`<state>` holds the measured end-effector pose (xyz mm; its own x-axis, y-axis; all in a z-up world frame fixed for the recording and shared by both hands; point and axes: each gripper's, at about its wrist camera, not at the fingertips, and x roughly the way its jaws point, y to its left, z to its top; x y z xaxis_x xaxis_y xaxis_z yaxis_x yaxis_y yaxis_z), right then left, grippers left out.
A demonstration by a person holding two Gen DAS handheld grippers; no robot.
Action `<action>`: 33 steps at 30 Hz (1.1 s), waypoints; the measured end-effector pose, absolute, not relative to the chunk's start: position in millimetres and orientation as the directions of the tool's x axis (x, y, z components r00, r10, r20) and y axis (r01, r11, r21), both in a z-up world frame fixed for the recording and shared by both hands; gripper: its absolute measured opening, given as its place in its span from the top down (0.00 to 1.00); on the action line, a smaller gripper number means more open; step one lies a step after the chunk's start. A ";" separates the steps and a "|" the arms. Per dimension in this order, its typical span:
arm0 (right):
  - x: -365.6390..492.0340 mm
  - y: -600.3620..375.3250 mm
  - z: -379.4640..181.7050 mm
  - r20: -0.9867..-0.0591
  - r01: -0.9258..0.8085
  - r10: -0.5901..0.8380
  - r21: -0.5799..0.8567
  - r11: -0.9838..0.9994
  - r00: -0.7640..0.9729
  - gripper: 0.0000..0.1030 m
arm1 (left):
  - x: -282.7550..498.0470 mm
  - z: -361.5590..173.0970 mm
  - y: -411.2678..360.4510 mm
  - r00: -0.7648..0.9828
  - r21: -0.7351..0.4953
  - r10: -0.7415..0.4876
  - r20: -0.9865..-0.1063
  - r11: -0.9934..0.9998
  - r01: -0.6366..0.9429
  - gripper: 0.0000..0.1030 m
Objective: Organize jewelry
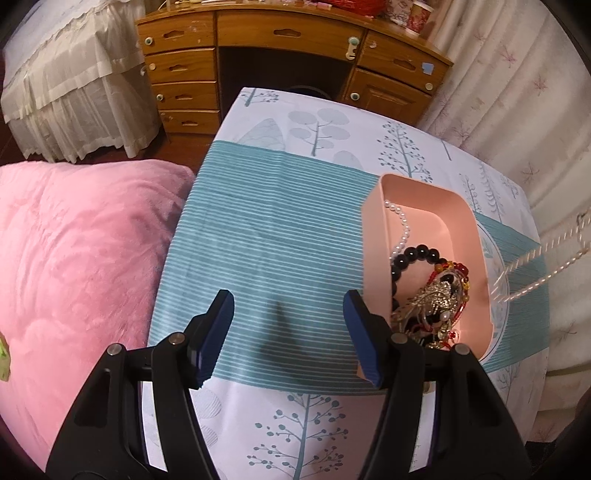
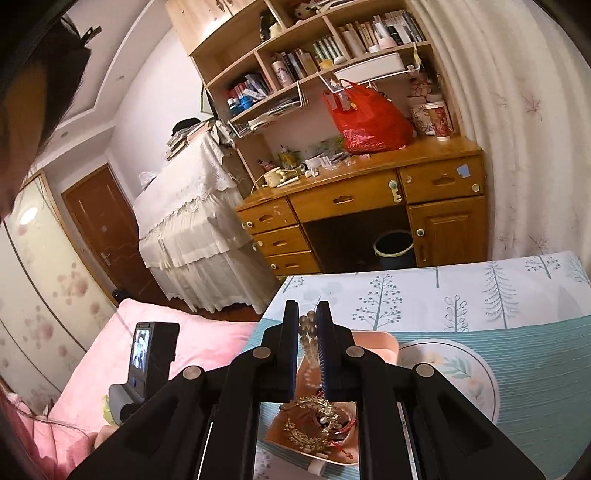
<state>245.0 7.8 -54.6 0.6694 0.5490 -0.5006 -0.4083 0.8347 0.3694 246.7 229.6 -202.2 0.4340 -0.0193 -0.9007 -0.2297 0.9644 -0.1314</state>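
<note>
Right gripper (image 2: 307, 325), lower centre of its view: jaws together, clamped on a strand of pale beads (image 2: 309, 325), likely a pearl necklace, which hangs down toward the pink tray (image 2: 384, 345) below. In the left wrist view the same strand shows as a blurred pale line (image 1: 546, 254) at right edge.

Left gripper (image 1: 288, 332): jaws apart, nothing between them, over bare striped cloth just left of the pink tray (image 1: 373, 236).

Tray contents: white pearl string (image 1: 400, 225), black bead bracelet (image 1: 417, 256), gold ornate piece (image 1: 439, 295), red-corded beads. All heaped together, so sorting looks barely begun; one strand is lifted out, the rest wait. A floral plate (image 2: 476, 373) sits beside the tray, empty as far as seen, possibly the destination.

Surface: teal-striped, tree-print sheet (image 1: 273, 229). Pink blanket (image 1: 74, 251) at left. Wooden desk (image 1: 280, 33) at top, curtains at right.
</note>
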 end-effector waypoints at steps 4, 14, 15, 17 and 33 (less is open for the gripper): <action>247.3 16.3 -64.0 -0.546 -0.365 0.519 0.371 0.854 0.658 0.77 | 240.3 -203.2 236.6 0.429 -0.116 0.008 -0.903 0.958 -0.263 0.43; 250.0 10.6 -107.4 -0.728 -0.191 0.291 0.220 0.957 0.621 0.04 | 201.9 -184.8 235.9 0.474 -0.115 0.055 -0.879 0.939 -0.323 0.43; 248.8 7.7 -110.3 -0.753 -0.179 0.261 0.191 0.965 0.605 0.04 | 193.5 -177.5 233.5 0.499 -0.119 0.069 -0.864 0.935 -0.335 0.43; 240.9 -2.7 -118.0 -0.797 -0.172 0.210 0.135 0.976 0.567 0.04 | 179.3 -165.0 225.6 0.518 -0.105 0.103 -0.849 0.928 -0.357 0.43; 2.5 -191.4 -135.7 -0.935 0.012 0.122 0.133 0.991 0.334 0.00 | 18.2 -87.9 33.9 0.515 -0.137 -0.058 -0.855 0.984 -0.116 0.43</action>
<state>2.5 -191.4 -135.7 0.3343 0.1215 -0.9346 0.0122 0.9910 0.1332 18.2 33.9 -87.9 0.5151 -0.0582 -0.8551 -0.1156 0.9839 -0.1366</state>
